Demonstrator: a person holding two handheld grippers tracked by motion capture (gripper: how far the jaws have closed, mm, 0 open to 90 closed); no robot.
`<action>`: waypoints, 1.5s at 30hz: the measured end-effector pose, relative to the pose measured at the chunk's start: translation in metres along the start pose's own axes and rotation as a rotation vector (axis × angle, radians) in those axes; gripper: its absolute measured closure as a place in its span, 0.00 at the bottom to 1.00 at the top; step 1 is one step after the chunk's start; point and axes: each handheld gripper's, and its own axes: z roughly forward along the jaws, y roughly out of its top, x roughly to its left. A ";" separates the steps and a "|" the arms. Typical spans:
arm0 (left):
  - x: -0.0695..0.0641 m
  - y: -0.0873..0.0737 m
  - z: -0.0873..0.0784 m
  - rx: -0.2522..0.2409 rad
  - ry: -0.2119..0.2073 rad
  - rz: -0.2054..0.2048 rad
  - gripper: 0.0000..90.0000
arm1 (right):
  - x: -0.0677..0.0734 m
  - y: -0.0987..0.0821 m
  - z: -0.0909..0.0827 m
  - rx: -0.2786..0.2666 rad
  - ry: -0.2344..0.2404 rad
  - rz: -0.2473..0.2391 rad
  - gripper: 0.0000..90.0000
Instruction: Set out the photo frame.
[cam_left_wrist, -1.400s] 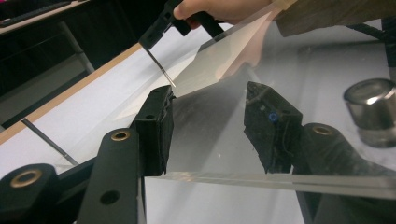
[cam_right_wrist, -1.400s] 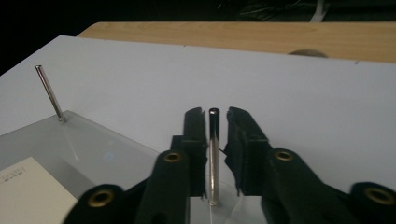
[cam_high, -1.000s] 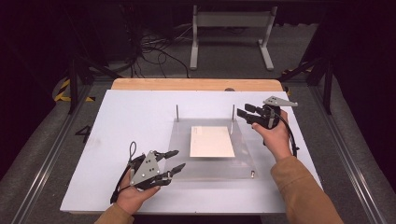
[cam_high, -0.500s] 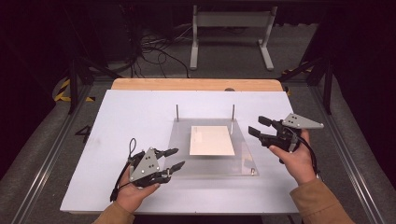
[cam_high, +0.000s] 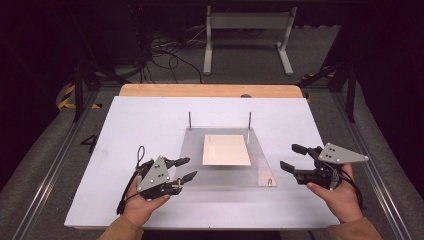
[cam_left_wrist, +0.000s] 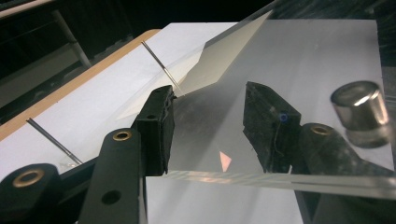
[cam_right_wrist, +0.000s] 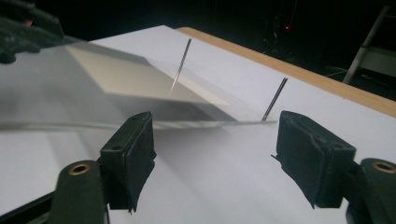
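Note:
A clear plate (cam_high: 225, 176) lies flat on the white board (cam_high: 150, 120), with a cream card (cam_high: 226, 149) at its middle. Two thin metal pins (cam_high: 190, 120) (cam_high: 249, 120) stand at the plate's far corners. A small metal cylinder (cam_high: 270, 182) sits at its near right corner. My left gripper (cam_high: 190, 167) is open, with its tips just over the plate's left edge (cam_left_wrist: 261, 179); I cannot tell if they touch it. My right gripper (cam_high: 288, 156) hovers off the plate's right side. Its jaws have just been opening and hold nothing (cam_right_wrist: 215, 128).
The board rests on a wooden top (cam_high: 210, 90) whose strip shows at the back. Dark floor, cables and a metal stand (cam_high: 247, 35) lie beyond. The board's right edge (cam_high: 325, 150) runs close under my right hand. Bare board surrounds the plate.
My right gripper came from the plate's far right corner toward me, to the board's right edge, and its jaws spread wider. The left gripper stayed put.

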 end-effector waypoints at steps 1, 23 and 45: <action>0.000 0.000 0.000 0.000 0.000 0.000 0.58 | 0.002 -0.002 0.000 0.004 0.003 -0.008 0.29; 0.000 0.001 0.000 0.007 -0.003 0.005 0.58 | 0.049 0.002 0.038 -0.092 0.159 -0.195 0.26; 0.004 0.009 -0.002 -0.017 0.026 0.010 0.61 | 0.057 0.014 0.057 -0.142 0.174 -0.320 0.66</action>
